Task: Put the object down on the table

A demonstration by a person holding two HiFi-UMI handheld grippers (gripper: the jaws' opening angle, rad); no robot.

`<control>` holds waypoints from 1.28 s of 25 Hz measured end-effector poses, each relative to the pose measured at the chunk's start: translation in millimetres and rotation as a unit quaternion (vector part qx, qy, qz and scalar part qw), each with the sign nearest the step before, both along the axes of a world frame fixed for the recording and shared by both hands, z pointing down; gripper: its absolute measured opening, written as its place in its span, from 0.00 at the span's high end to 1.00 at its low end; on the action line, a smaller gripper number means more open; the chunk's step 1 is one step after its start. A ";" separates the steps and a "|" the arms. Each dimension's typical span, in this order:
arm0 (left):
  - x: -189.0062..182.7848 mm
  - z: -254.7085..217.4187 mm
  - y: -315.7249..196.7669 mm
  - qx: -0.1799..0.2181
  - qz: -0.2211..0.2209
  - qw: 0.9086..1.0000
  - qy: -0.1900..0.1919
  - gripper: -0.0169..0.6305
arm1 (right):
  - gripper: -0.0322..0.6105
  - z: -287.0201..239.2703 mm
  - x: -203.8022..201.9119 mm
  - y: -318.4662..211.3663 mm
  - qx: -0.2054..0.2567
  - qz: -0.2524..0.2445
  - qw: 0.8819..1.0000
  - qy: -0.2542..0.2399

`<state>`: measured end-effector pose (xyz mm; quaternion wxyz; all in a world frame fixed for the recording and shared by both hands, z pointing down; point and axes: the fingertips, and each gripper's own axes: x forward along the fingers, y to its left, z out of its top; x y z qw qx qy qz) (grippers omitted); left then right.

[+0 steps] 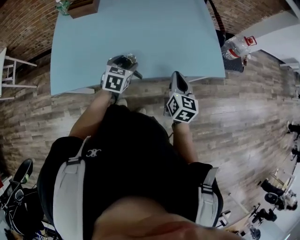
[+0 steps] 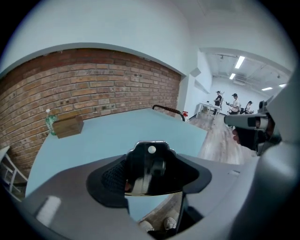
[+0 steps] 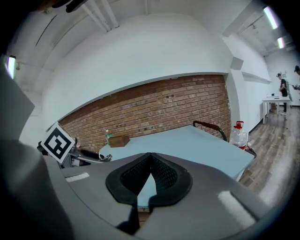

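My left gripper (image 1: 124, 61) hangs over the near edge of the light blue table (image 1: 140, 33). It is shut on a dark glossy object (image 2: 149, 165) with a small white dot near its top. In the left gripper view the object fills the gap between the black pads (image 2: 110, 180). In the head view only a shiny dark bit of the object (image 1: 126, 59) shows past the marker cube. My right gripper (image 1: 177, 76) is held just off the table's near edge, to the right. Its jaws (image 3: 151, 157) are shut with nothing between them.
A wooden box (image 1: 84, 8) and a green bottle (image 1: 62, 5) stand at the table's far left corner. A clear water bottle (image 1: 236, 46) with a red cap and a black chair (image 3: 212, 126) are at the right side. A white rack (image 1: 11, 75) stands left.
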<state>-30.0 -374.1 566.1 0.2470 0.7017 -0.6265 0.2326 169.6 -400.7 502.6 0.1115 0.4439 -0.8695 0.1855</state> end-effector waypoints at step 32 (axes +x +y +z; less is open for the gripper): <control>-25.1 160.7 -22.8 -0.166 0.069 0.983 -0.040 0.53 | 0.93 7.2 -21.5 25.4 -0.006 0.045 0.997 0.068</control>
